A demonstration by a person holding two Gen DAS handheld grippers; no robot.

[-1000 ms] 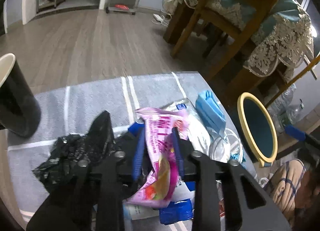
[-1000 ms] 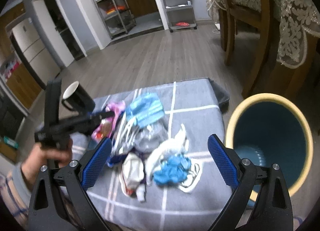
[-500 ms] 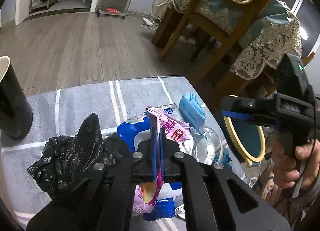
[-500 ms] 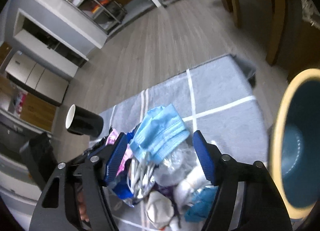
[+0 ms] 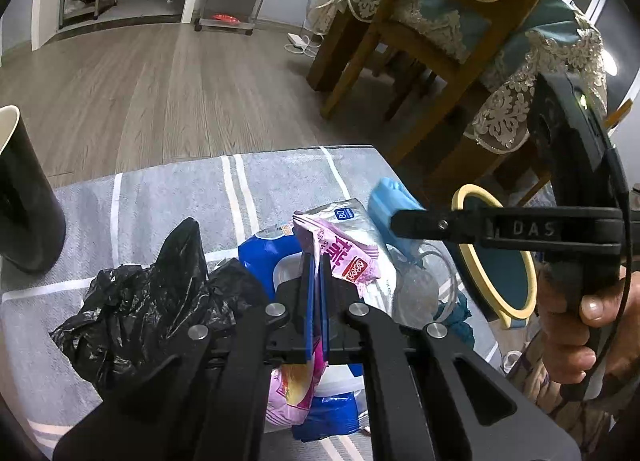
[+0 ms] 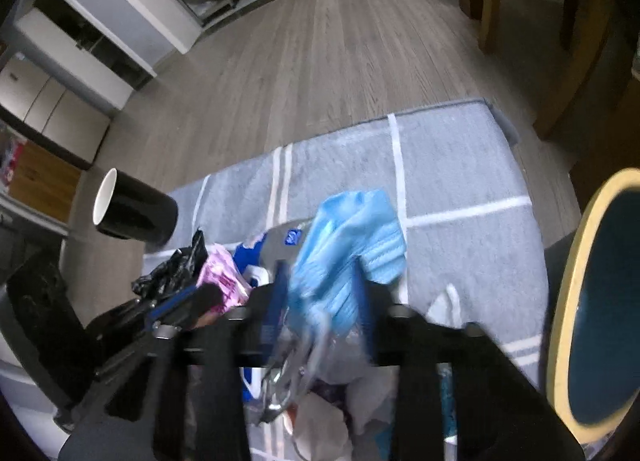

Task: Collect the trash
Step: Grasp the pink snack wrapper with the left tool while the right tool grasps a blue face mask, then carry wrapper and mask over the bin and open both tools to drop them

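Observation:
A heap of trash lies on a grey striped cloth (image 5: 168, 197). My left gripper (image 5: 315, 261) is shut on a pink snack wrapper (image 5: 340, 257), which sticks out above and below the fingers. A crumpled black plastic bag (image 5: 152, 301) lies to its left. My right gripper (image 6: 320, 293) is closing around a light blue face mask (image 6: 352, 237); the frame is blurred, with the mask between the fingers. The mask also shows in the left wrist view (image 5: 390, 197) under the right gripper's finger (image 5: 432, 223). A teal bin with a yellow rim (image 6: 600, 301) stands at the right.
A black cup with a white inside (image 6: 134, 209) stands at the left of the cloth. A blue and white packet (image 5: 264, 249), clear plastic (image 5: 416, 281) and white scraps (image 6: 444, 305) lie in the heap. A wooden chair and a lace-draped table (image 5: 460, 41) stand behind.
My left gripper shut on the pink wrapper and stayed shut. My right gripper came in from the right, dropped toward the heap and narrowed around the blue mask.

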